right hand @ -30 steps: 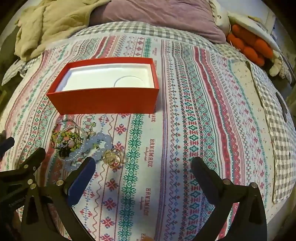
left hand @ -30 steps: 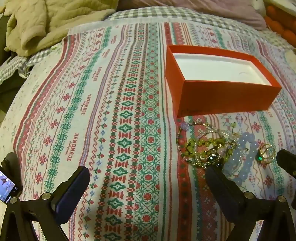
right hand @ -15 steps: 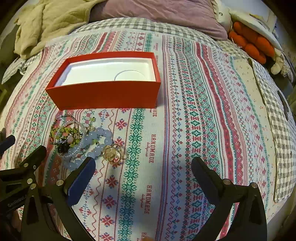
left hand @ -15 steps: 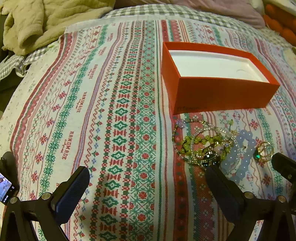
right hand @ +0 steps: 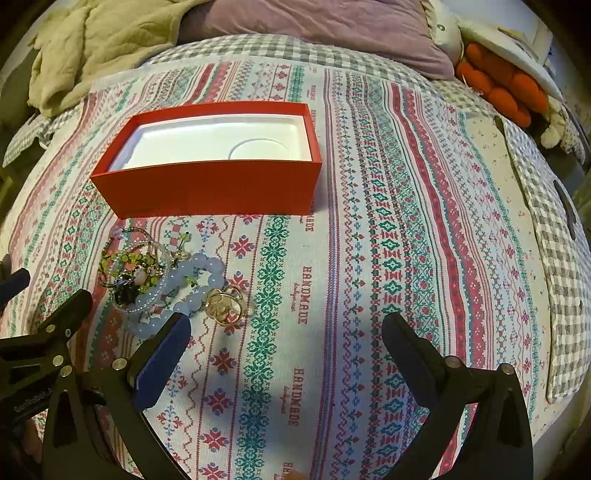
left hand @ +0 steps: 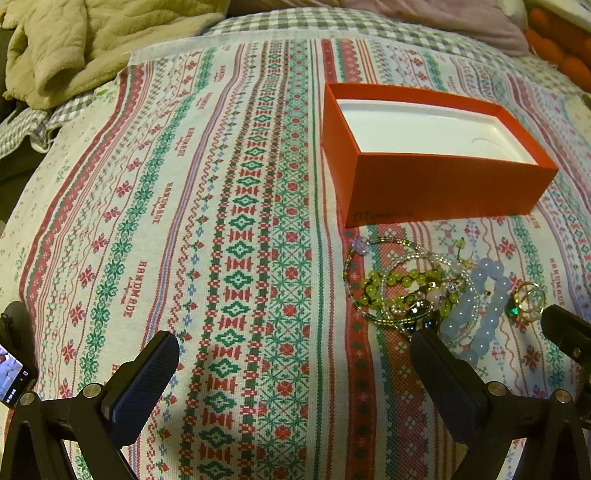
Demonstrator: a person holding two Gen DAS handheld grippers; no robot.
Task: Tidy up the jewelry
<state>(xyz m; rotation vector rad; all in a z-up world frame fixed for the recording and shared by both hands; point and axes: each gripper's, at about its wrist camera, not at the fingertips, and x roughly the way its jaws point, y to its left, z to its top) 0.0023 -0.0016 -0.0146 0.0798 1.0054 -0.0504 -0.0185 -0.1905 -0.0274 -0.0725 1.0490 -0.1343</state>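
An open red box [left hand: 436,188] [right hand: 218,188] with a white, empty inside stands on the patterned cloth. In front of it lies a tangle of green and clear bead bracelets [left hand: 402,288] [right hand: 133,266], a pale blue bead bracelet [left hand: 476,314] [right hand: 188,288] and gold rings, one with a green stone [left hand: 524,299] [right hand: 223,304]. My left gripper [left hand: 293,347] is open, its right finger just short of the tangle. My right gripper [right hand: 286,332] is open too, its left finger beside the blue bracelet and the rings. Neither holds anything.
A beige quilted garment [left hand: 92,40] [right hand: 96,48] lies at the back left, a mauve pillow [right hand: 325,26] at the back. Orange plush toys [right hand: 506,92] sit at the back right. A grey checked sheet [right hand: 554,229] borders the cloth on the right.
Both views have crept slightly forward and down toward the cloth; the box and jewelry sit a little lower in the right view. Nothing was picked up, both grippers stay open.
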